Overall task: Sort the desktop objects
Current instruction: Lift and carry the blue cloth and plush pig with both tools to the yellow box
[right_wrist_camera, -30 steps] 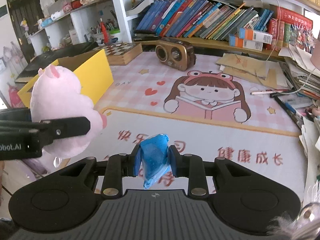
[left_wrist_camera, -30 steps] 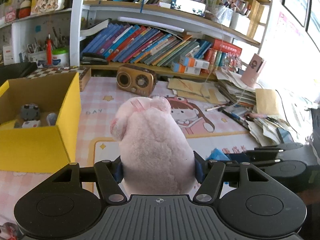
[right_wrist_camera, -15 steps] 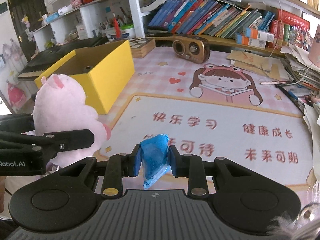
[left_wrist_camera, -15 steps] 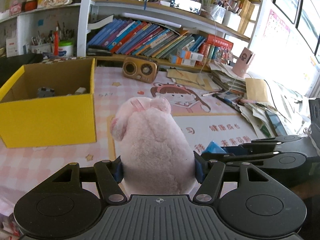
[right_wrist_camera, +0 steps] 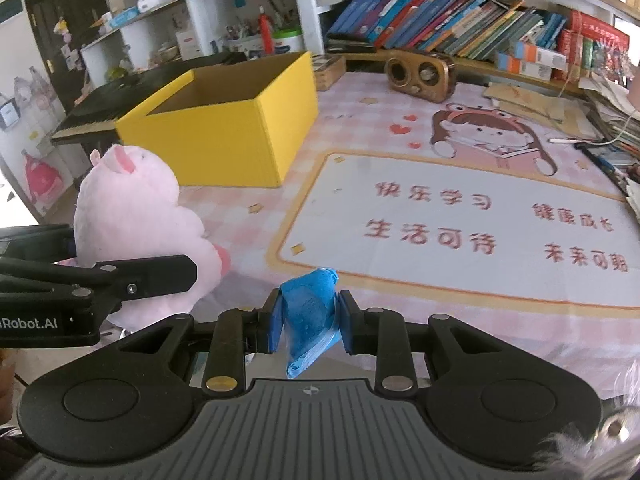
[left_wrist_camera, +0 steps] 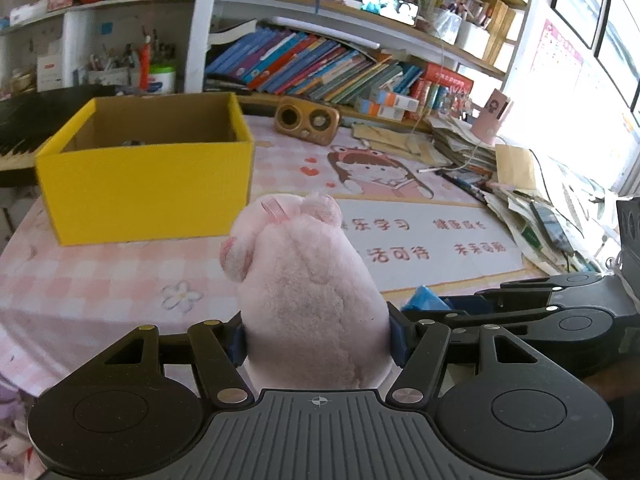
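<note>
Our left gripper (left_wrist_camera: 318, 340) pinches a pink plush toy (left_wrist_camera: 308, 300) by its sides, held above the desk mat (right_wrist_camera: 460, 220). Our right gripper (right_wrist_camera: 307, 322) has its blue pads squeezed on a small crumpled blue wrapper (right_wrist_camera: 308, 308). On the left gripper's side we read "Robot.AI". Beyond them the mat shows red Chinese characters and a cartoon girl reading. A yellow cardboard box (right_wrist_camera: 224, 140) stands open on the mat's far left, with a brown speaker (right_wrist_camera: 420, 74) near the bookshelf (left_wrist_camera: 320, 60).
</note>
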Motion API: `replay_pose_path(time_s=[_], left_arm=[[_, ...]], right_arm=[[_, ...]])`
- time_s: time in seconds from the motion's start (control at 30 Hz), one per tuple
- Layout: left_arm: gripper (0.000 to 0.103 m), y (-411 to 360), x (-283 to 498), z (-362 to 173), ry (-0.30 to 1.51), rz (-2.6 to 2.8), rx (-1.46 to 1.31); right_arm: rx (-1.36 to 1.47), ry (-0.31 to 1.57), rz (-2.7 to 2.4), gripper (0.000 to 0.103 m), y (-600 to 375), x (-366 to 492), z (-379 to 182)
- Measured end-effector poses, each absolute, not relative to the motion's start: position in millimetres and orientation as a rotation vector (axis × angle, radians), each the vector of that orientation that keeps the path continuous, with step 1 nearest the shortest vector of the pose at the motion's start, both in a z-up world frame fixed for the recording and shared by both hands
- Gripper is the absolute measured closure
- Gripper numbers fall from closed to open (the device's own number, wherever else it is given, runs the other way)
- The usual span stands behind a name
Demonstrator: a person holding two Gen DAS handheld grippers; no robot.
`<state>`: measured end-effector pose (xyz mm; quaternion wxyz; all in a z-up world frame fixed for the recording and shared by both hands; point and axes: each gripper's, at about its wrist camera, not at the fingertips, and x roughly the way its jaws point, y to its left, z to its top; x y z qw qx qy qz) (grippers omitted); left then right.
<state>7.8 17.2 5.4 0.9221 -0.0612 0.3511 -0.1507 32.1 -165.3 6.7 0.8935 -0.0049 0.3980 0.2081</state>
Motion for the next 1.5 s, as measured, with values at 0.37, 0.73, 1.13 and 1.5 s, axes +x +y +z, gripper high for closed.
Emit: replay_pose_path(time_s=[0.37,0.73,1.13,1.5], left_arm=[[0.039,53,-19,8,0.700,-0.235,-0.160],[0.039,87,-33,11,0.666,-0.130,-0.205],[0.039,90,-21,10,0.672,-0.120,-0.220],[0.039,84,2,13,0.669,-0.066,-0.213]], right_arm=[[-0.053,0.842,0.512,0.077,-124,18,7],[-0.108,0.825,0.602,0.077,-85,22,10],[-0.121,0.836,0.627,0.078,-77,34,11],[-0.126,0.839,0.681,0.078,-75,65,9]])
